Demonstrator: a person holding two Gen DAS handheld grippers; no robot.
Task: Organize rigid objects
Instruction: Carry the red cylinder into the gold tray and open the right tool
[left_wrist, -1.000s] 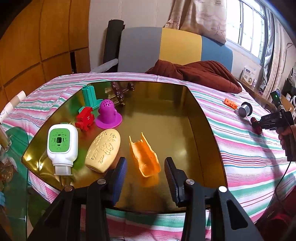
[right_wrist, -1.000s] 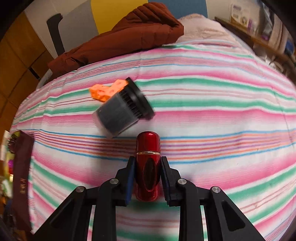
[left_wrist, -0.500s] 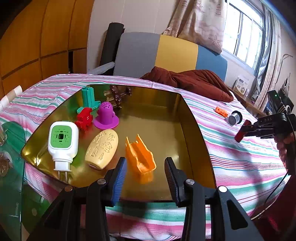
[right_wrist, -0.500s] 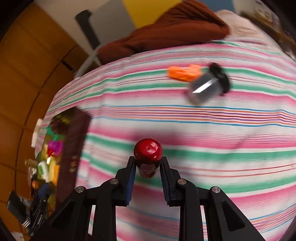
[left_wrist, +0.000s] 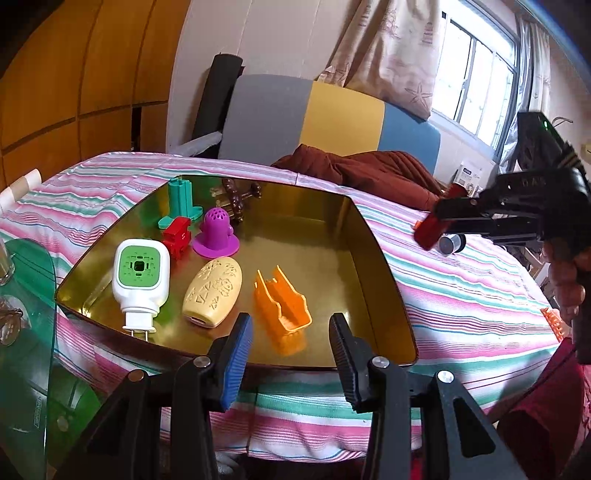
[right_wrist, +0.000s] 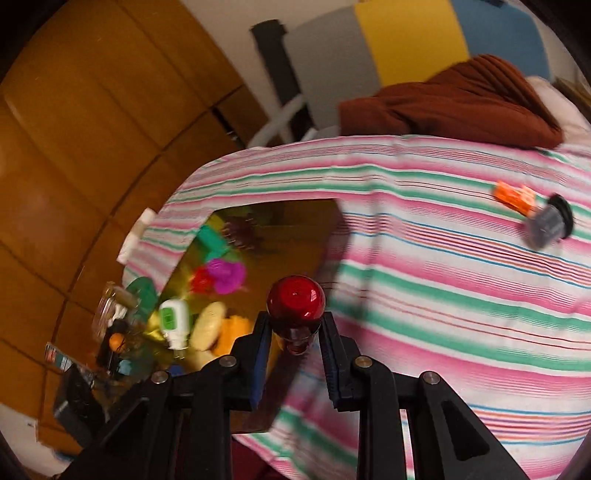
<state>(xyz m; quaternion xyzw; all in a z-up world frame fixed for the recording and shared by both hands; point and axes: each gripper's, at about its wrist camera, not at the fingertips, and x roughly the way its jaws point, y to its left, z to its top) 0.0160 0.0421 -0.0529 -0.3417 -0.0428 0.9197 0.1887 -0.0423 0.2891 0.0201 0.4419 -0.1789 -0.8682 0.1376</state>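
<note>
**Above the bed, beside the tray: red cylinder in transit**

Right of the gold tray (left_wrist: 388, 280), the right hand-held gripper (right_wrist: 294, 345) grips the red cylinder (right_wrist: 295, 301), raised level over the striped bedspread. Advice: clear the tray's wall, then lower onto its bare floor right of the orange piece (left_wrist: 282, 302). The left hand-held gripper (left_wrist: 291, 354) hangs at the tray's near edge, wide apart, holding nothing.

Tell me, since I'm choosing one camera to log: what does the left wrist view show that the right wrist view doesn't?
Left only: the open left tool, the window, and the right tool from outside. Right only: the glossy red capsule's domed end, clamped between its fingers. Both: the gold metal tray, the white-and-green plug-in device and the striped cloth.
</note>
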